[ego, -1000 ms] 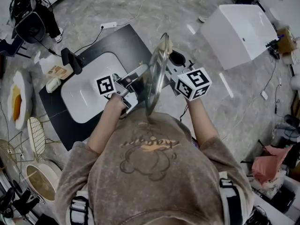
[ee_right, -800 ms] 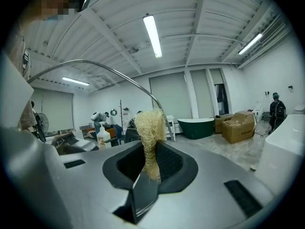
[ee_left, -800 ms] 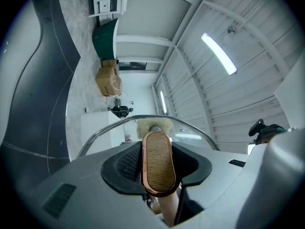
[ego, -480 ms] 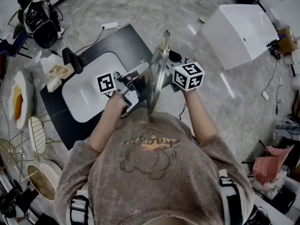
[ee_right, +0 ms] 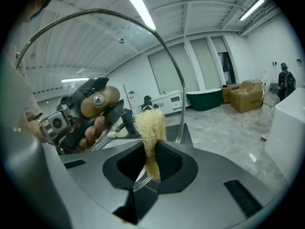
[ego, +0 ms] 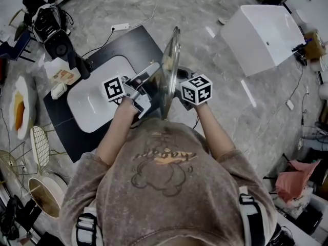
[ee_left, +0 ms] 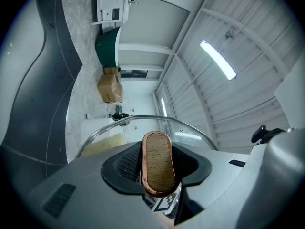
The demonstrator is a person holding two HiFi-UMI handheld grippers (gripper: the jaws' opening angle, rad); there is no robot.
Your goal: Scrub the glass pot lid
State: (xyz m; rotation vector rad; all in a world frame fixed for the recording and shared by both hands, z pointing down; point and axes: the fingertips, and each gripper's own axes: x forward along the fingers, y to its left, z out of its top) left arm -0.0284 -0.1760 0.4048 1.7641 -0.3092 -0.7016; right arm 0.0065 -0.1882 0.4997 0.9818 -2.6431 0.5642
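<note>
1. Glass pot lid [ee_left: 143,123], left gripper view: the lower half is hidden behind the left gripper [ee_left: 159,175] body, and the wooden knob [ee_left: 158,162] covers its centre.
2. Same lid, right gripper view: the left rim is lost in the dark frame edge.
3. Loofah scrubber [ee_right: 150,128]: the lower end is sunk out of sight between the right gripper [ee_right: 151,168] jaws.
4. Head view: the lid stands edge-on and screens the scrubber and the right jaws.
5. Distant person [ee_right: 287,80]: too small to tell any detail.

Glass pot lid [ego: 169,68] upright (edge-on), left gripper [ego: 145,82], right gripper [ego: 180,82] either side
</note>
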